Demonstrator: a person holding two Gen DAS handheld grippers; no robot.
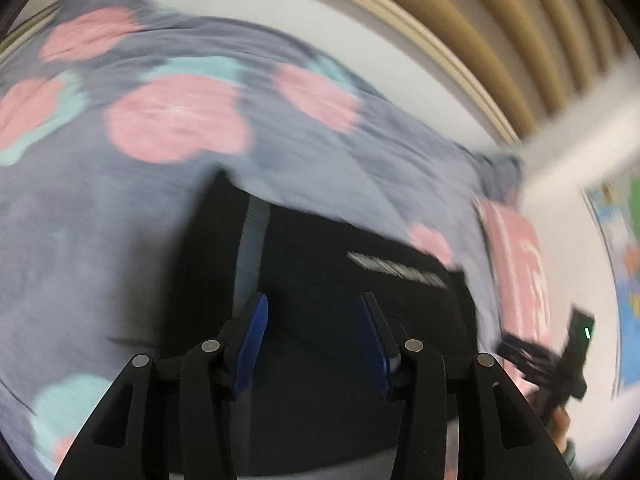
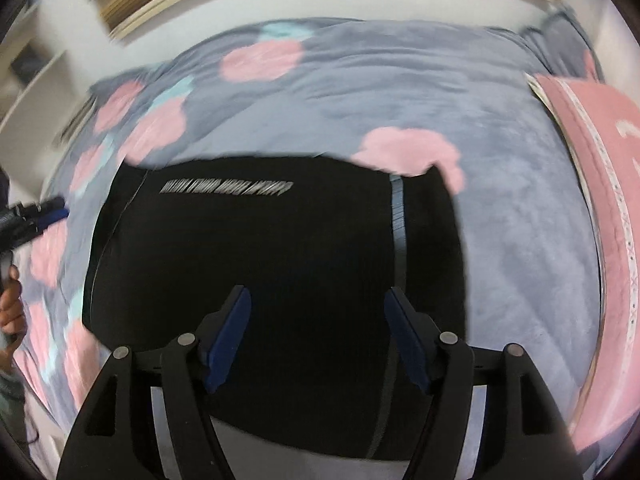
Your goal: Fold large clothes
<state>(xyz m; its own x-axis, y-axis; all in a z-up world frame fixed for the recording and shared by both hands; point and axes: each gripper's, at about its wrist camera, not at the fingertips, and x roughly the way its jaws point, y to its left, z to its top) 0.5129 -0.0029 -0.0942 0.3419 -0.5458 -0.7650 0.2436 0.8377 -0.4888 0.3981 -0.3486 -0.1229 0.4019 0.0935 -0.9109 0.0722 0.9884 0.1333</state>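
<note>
A black garment (image 2: 280,248) with a grey stripe (image 2: 399,232) and a line of white lettering (image 2: 226,187) lies flat in a folded block on the bed; it also shows in the left wrist view (image 1: 340,300). My right gripper (image 2: 318,320) is open and empty above the garment's near part. My left gripper (image 1: 312,332) is open and empty above the garment near its grey stripe (image 1: 250,252). Each gripper shows at the edge of the other's view: the right one (image 1: 548,356), the left one (image 2: 32,216). Both views are motion-blurred.
The bed is covered by a grey blanket (image 2: 400,92) with pink and teal flowers. A pink cloth (image 2: 600,184) lies at the bed's right side, also in the left wrist view (image 1: 520,264). A white wall and wooden slats (image 1: 500,40) stand behind.
</note>
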